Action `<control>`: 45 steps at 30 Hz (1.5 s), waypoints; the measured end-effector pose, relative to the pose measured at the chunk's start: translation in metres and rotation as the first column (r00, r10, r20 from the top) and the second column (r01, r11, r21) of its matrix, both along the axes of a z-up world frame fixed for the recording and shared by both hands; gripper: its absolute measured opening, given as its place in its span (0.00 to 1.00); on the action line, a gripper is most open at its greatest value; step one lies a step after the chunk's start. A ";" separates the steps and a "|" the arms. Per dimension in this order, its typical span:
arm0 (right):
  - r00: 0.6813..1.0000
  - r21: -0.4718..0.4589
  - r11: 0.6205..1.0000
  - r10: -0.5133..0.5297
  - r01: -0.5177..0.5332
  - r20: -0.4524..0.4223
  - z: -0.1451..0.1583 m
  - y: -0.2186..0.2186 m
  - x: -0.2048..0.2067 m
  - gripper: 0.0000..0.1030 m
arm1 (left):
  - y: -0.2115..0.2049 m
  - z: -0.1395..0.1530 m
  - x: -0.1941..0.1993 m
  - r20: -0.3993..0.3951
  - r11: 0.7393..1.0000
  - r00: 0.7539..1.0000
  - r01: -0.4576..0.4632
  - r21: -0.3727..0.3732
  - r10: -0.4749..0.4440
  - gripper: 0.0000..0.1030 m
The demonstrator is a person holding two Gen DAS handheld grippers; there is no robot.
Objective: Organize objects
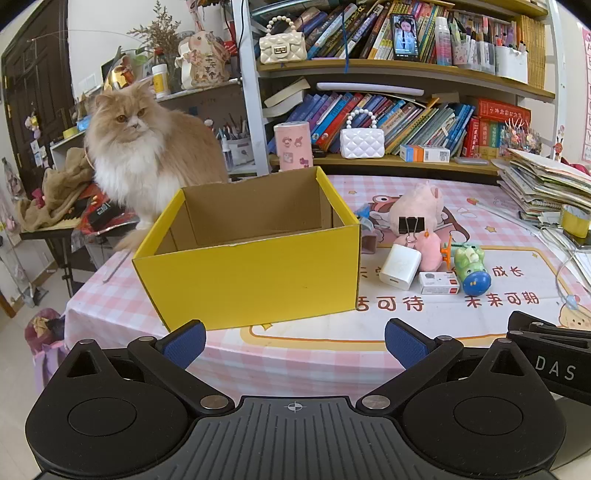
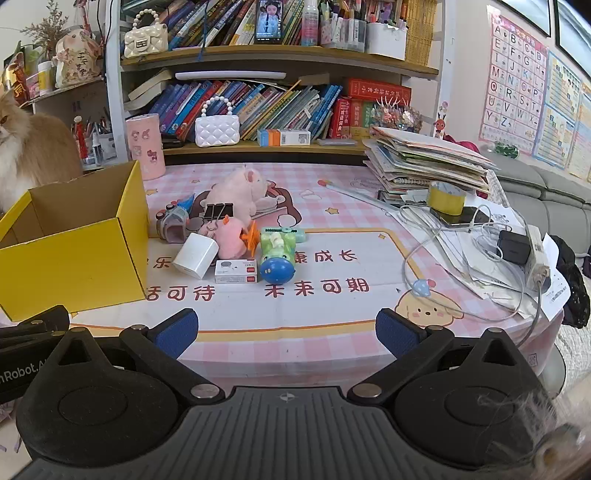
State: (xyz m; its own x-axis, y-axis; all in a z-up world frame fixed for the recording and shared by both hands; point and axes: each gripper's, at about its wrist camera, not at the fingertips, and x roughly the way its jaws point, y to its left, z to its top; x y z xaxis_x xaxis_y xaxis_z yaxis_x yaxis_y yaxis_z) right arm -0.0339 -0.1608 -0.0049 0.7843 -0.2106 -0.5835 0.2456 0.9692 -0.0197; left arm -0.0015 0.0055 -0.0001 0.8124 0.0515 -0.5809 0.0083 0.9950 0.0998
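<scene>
With both the left gripper (image 1: 294, 343) and right gripper (image 2: 286, 333) spread wide and holding nothing, sorting looks unstarted: open yellow cardboard box (image 1: 255, 273) seems empty, clutter sits just right of it; likely next, pinch the white charger cube (image 2: 195, 254).

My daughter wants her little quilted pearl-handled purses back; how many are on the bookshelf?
2. The cream quilted purse with pearl handle sits on the upper shelf; the white quilted purse with pearl handle stands on the lower shelf. More may be hidden behind the books.
</scene>
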 end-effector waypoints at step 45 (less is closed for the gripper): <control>0.999 0.005 1.000 -0.004 0.004 -0.040 -0.009 0.007 0.024 1.00 | 0.008 -0.009 0.023 -0.038 1.000 0.999 0.006 -0.008 -0.006 1.00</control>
